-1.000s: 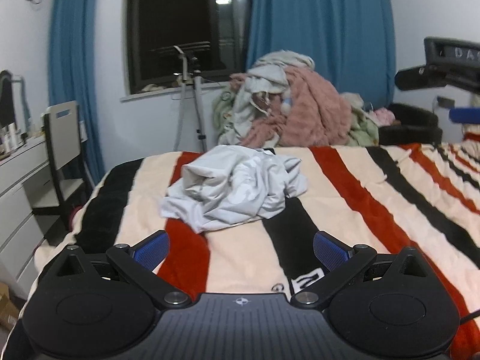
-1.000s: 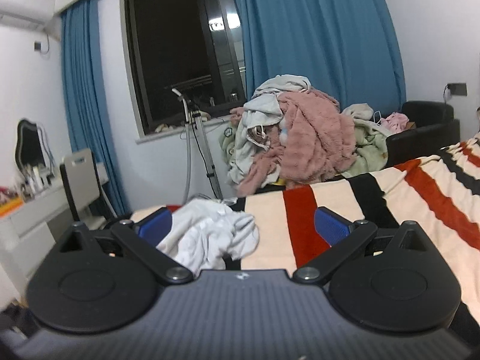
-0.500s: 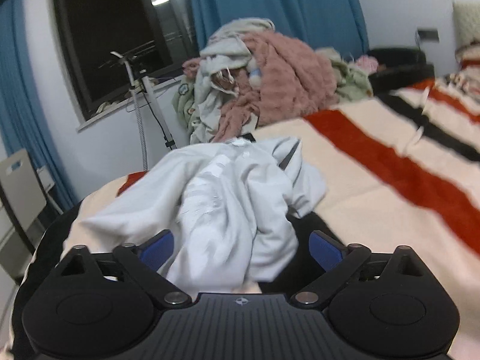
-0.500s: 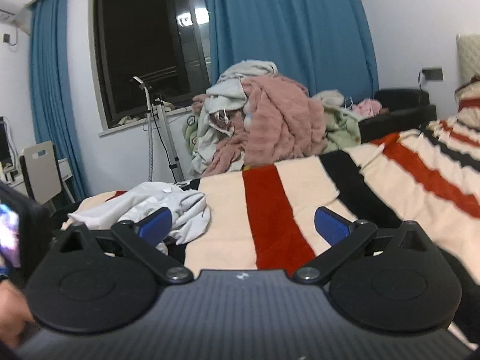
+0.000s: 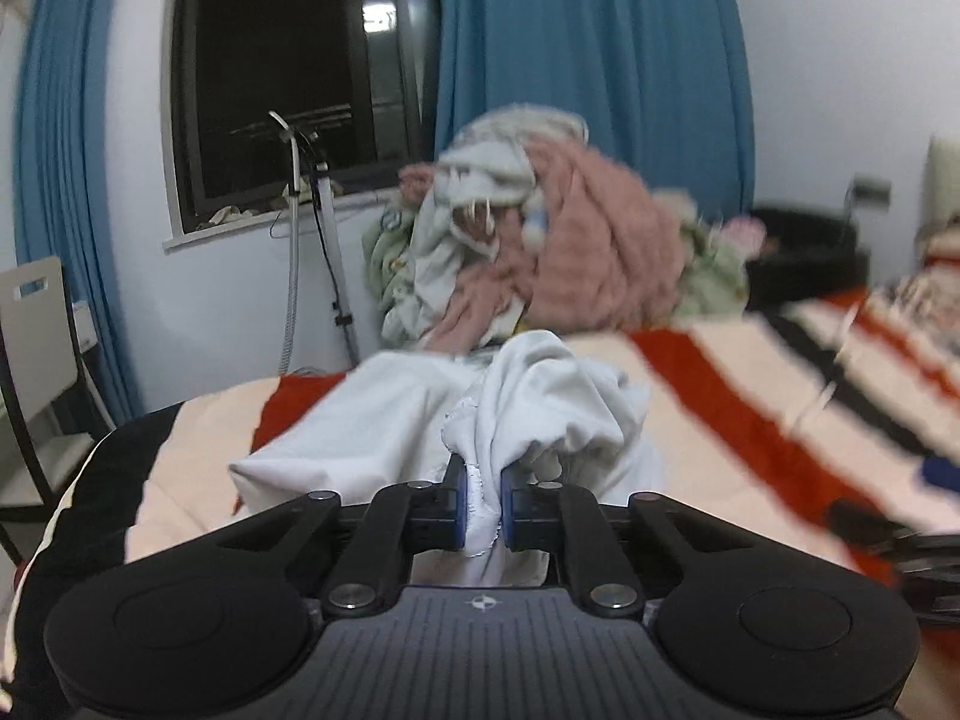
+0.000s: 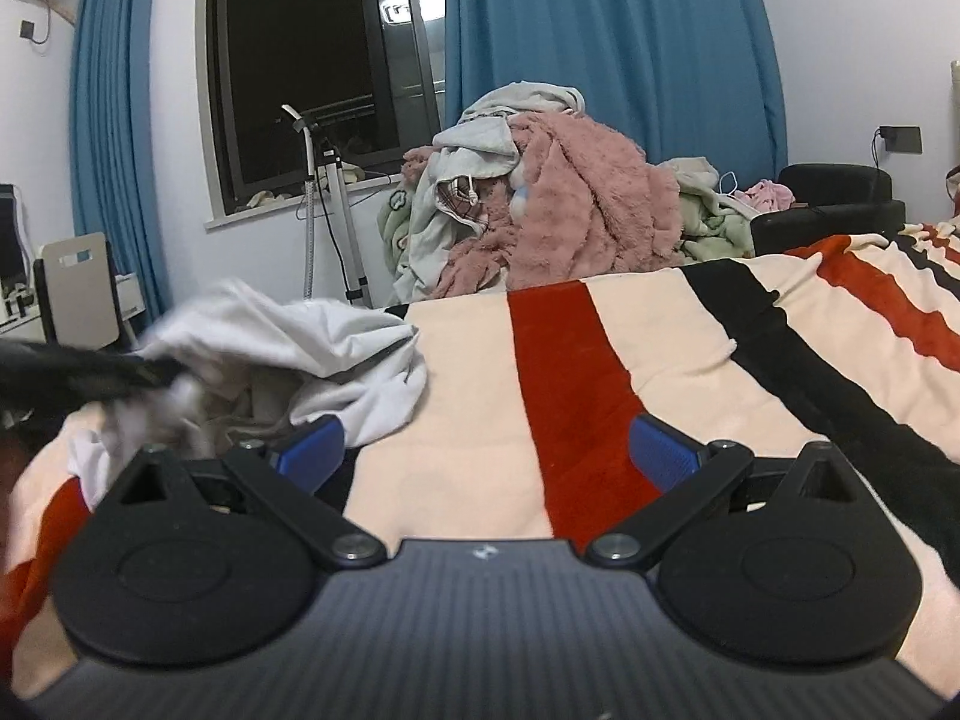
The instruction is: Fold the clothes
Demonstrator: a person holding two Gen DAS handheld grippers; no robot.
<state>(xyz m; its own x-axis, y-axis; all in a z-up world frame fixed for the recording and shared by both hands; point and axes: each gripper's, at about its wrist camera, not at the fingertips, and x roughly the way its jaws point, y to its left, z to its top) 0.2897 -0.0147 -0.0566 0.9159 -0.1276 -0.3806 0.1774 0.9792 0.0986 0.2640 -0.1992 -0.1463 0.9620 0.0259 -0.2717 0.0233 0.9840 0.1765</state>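
Observation:
A crumpled white garment [image 5: 516,414] lies on the striped bed blanket [image 5: 750,384]. My left gripper [image 5: 482,501] is shut on a bunched fold of the garment, with cloth pinched between its blue pads. In the right wrist view the garment [image 6: 312,342] lies at the left, with the blurred left gripper [image 6: 78,375] reaching into it. My right gripper [image 6: 486,450] is open and empty, low over the blanket [image 6: 600,372] to the right of the garment.
A heap of pink, grey and green laundry [image 6: 552,204] sits beyond the bed's far edge below blue curtains. A garment steamer pole [image 6: 336,210] stands by the window. A chair [image 6: 78,288] and desk stand at the left. A black armchair [image 6: 834,204] is at the right.
My left gripper has closed on a fold of the white garment; it was open half a second ago. My right gripper has moved lower and nearer the garment, still open.

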